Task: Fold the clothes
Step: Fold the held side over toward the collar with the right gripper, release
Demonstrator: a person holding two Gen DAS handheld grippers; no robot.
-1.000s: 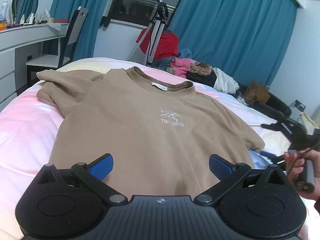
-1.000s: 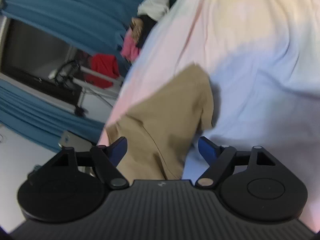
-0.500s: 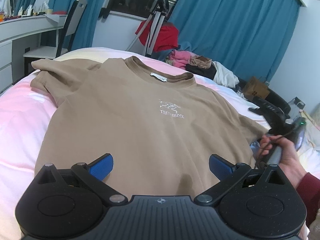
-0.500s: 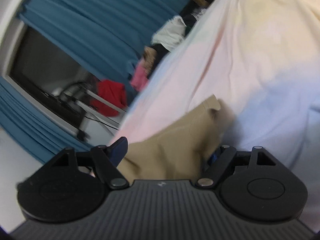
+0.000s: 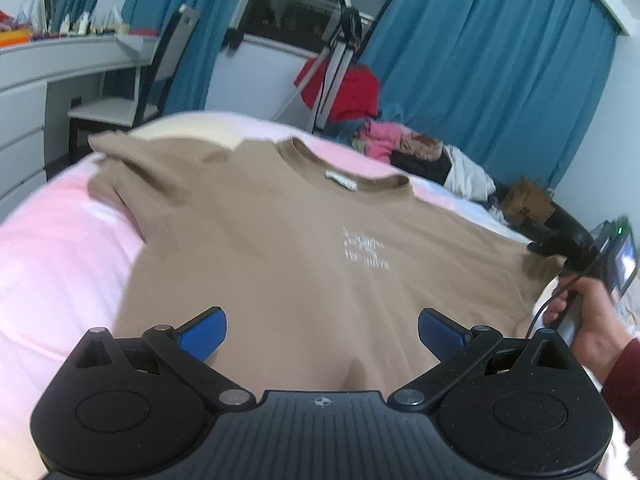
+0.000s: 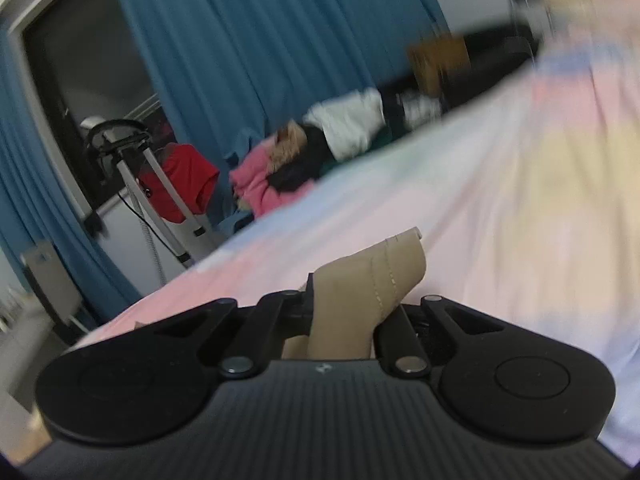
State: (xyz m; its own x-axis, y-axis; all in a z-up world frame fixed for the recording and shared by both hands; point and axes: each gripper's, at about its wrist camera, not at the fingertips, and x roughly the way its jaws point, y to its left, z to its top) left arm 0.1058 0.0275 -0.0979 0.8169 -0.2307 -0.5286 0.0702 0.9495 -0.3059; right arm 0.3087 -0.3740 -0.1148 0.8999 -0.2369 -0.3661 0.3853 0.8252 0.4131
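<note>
A tan T-shirt [image 5: 280,232] with a small white chest logo lies face up on the pink bed sheet [image 5: 52,256], collar away from me. My left gripper [image 5: 322,330] is open and empty, hovering just above the shirt's near hem. My right gripper [image 6: 348,312] is shut on the shirt's right sleeve [image 6: 372,280], whose stitched hem sticks up between the jaws. In the left wrist view the right gripper [image 5: 560,246] is at the shirt's right sleeve, held by a hand.
A pile of pink, white and dark clothes [image 5: 420,156] lies at the bed's far edge. A stand with a red garment [image 5: 344,80] is behind it, before blue curtains. A chair [image 5: 160,68] and white desk [image 5: 48,68] stand at the left.
My right gripper has closed on the right sleeve and lifted it off the sheet. My left gripper has stayed open and shifted a little over the hem.
</note>
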